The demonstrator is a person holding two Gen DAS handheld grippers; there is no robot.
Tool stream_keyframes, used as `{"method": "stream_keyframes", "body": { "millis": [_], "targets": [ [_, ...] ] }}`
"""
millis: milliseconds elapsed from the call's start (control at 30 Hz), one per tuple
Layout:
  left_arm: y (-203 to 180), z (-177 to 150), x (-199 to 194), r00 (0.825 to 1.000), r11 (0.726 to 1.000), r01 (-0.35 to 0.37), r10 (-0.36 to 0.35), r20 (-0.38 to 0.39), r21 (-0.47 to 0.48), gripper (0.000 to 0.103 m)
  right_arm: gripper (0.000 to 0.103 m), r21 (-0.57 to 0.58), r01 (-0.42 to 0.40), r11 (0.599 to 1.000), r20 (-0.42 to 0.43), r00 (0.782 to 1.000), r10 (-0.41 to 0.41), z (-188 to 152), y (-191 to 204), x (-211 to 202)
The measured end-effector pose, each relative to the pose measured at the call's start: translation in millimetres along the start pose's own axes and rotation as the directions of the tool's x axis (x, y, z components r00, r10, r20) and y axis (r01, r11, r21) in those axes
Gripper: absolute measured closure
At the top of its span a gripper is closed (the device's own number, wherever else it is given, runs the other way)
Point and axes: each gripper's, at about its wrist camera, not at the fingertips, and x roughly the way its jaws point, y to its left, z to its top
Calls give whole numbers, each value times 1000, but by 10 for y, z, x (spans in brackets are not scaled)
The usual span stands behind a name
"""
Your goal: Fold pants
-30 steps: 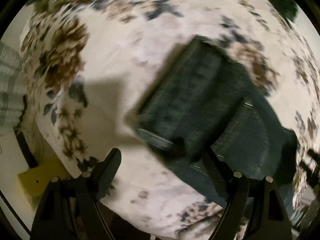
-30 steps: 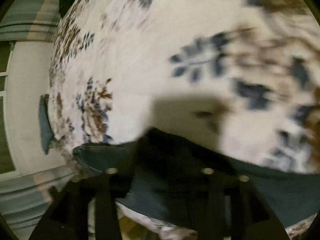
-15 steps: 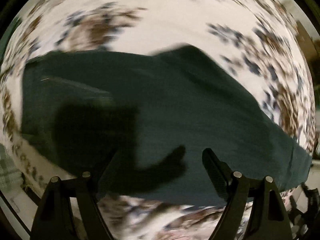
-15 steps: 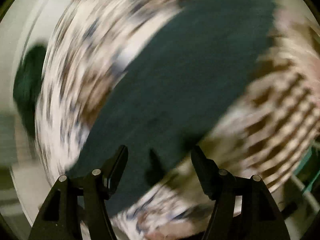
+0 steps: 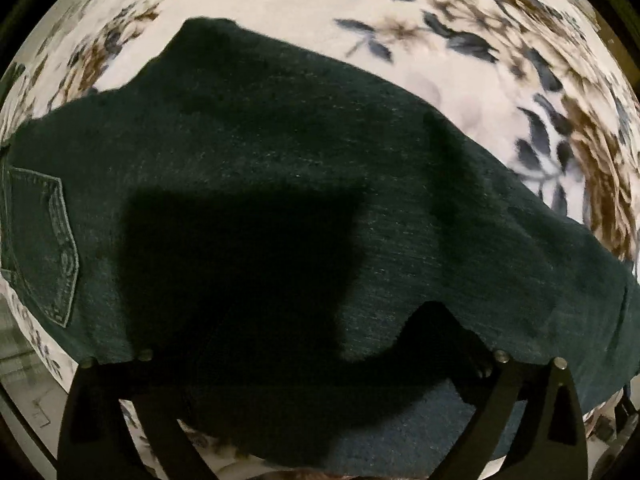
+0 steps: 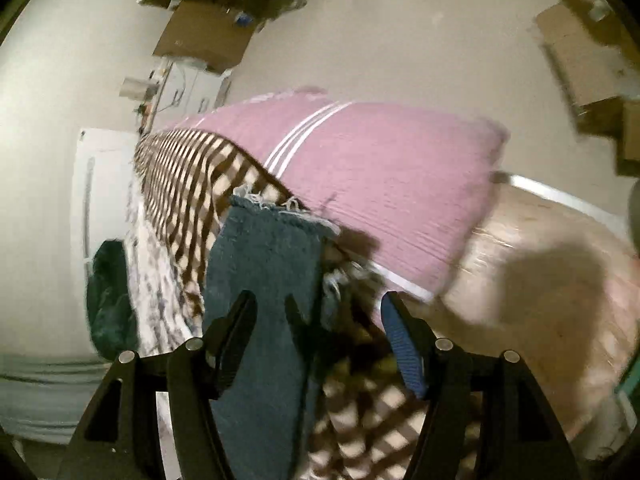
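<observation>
Dark teal jeans (image 5: 320,152) lie spread on a floral bedspread (image 5: 440,20), a stitched back pocket (image 5: 44,248) at the left edge. My left gripper (image 5: 320,312) points down close over the jeans. Its jaws are opening wide and no cloth is pinched between them; the left finger is lost in shadow. In the right wrist view one jeans leg (image 6: 260,272) ends in a frayed hem (image 6: 276,204) on a checked blanket. My right gripper (image 6: 316,320) is open above it, its left finger (image 6: 236,328) over the leg, nothing gripped.
A pink pillow with white stripes (image 6: 380,184) lies just beyond the hem on a brown-and-cream checked blanket (image 6: 188,176). A dark green bundle (image 6: 108,300) hangs at the bed's left side. Cardboard boxes (image 6: 208,36) stand on the floor beyond, another box (image 6: 580,60) at right.
The left gripper slid across the jeans, came lower, and its jaws spread wider. The right gripper swung from the jeans' middle to the frayed hem by the pink pillow.
</observation>
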Motion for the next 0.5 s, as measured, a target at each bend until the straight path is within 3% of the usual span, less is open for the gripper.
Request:
{"method": "stream_keyframes", "body": {
  "millis": [67,133,267,333,500],
  "targets": [
    [20,-4,37,1000,1000,-4,4,-6,1,0,56,-26,-46,999,-5,999,46,11,88,117],
    [34,-1,65,1000,1000,-13,13,-10,-5,0,65,-70,-51,996,15,999,52,14,183,146],
    [15,55,116,1000,1000,-22,22,3,-19,0,69,-96,-49,994,15,999,51,-23,326,306],
    [-19,16,107,1000,999,-24,24,3,-22,0,90,-127,0,992,29,1000,4,-46,392,326],
    [9,-21,3,1000,998,-9,8,-18,-68,0,92,-209,50,977,108,994,-28,-239,715,1]
  ]
}}
